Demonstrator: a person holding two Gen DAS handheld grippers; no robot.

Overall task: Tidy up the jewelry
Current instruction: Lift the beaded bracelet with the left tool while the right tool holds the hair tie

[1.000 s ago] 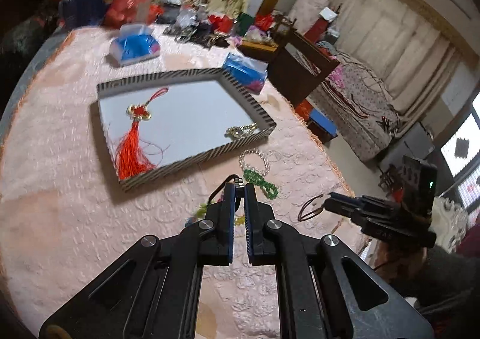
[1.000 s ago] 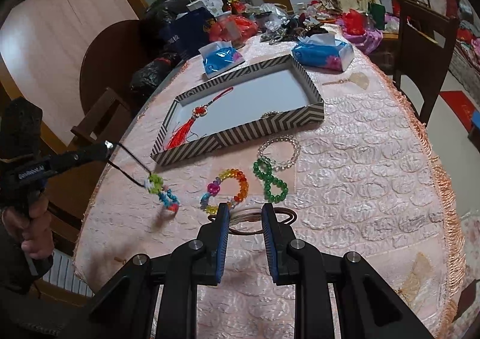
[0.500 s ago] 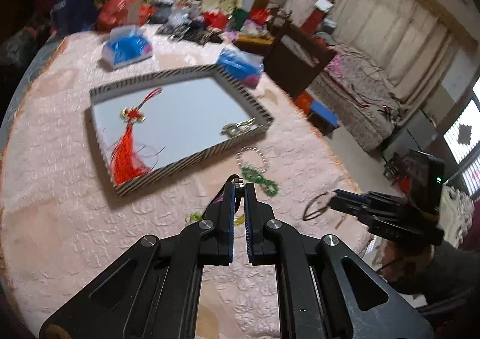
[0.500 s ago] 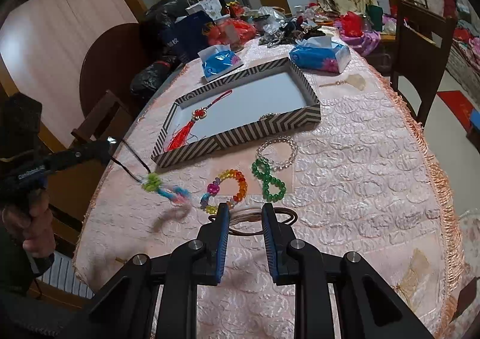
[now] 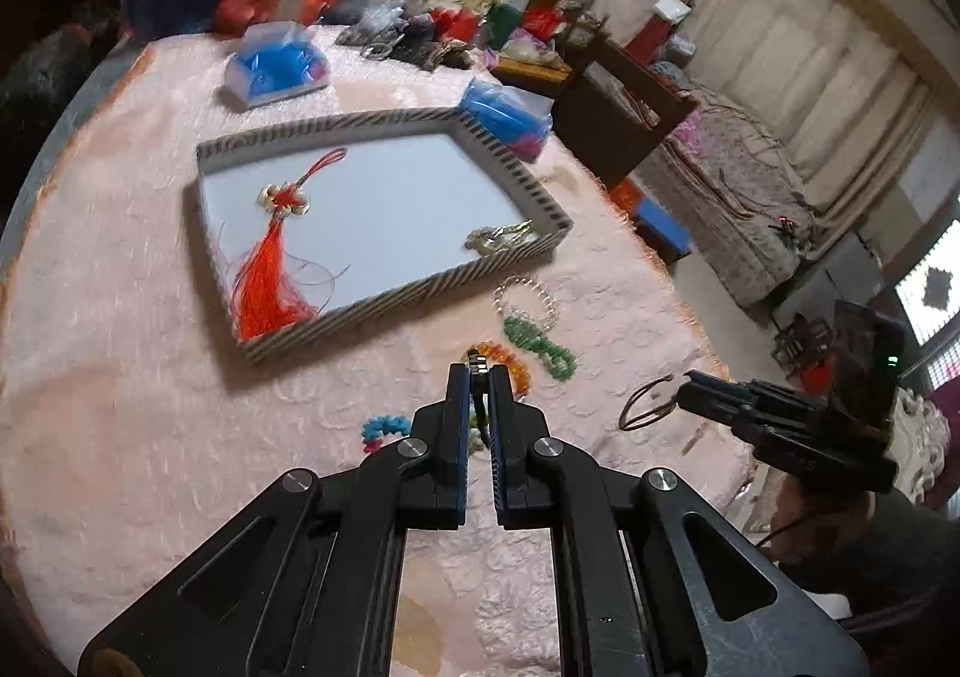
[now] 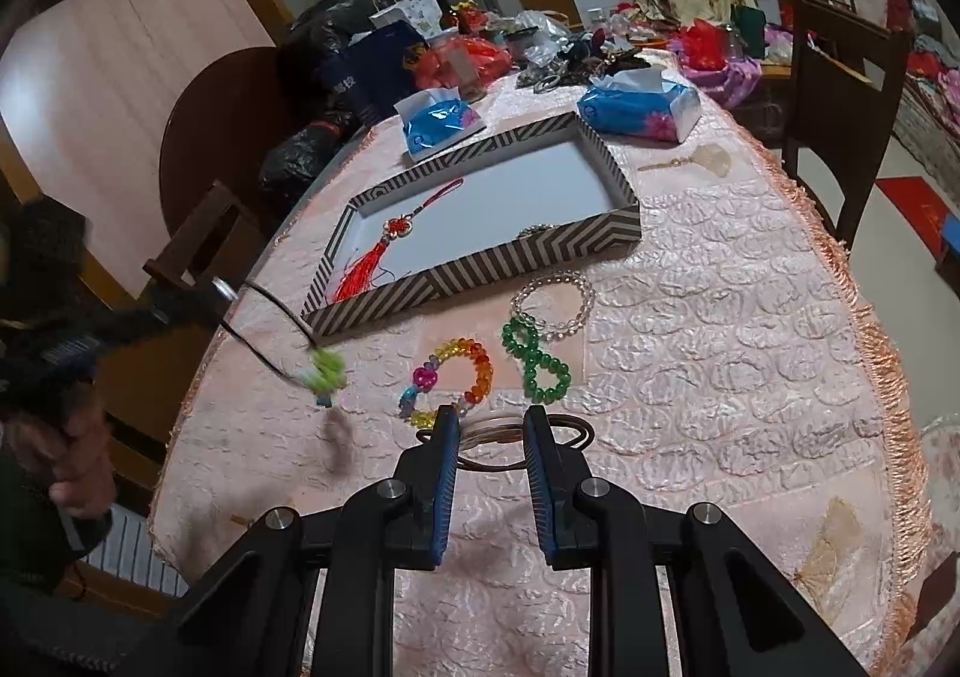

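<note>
A round table (image 6: 750,377) under a fringed pink cloth fills the cluttered room. A dark wooden chair (image 6: 840,95) stands at its edge, cream curtains (image 5: 798,35) beyond, wooden cabinets (image 6: 120,77) opposite.

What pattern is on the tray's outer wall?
Black-and-white chevron stripes on the tray; clearest in the right wrist view.
</note>
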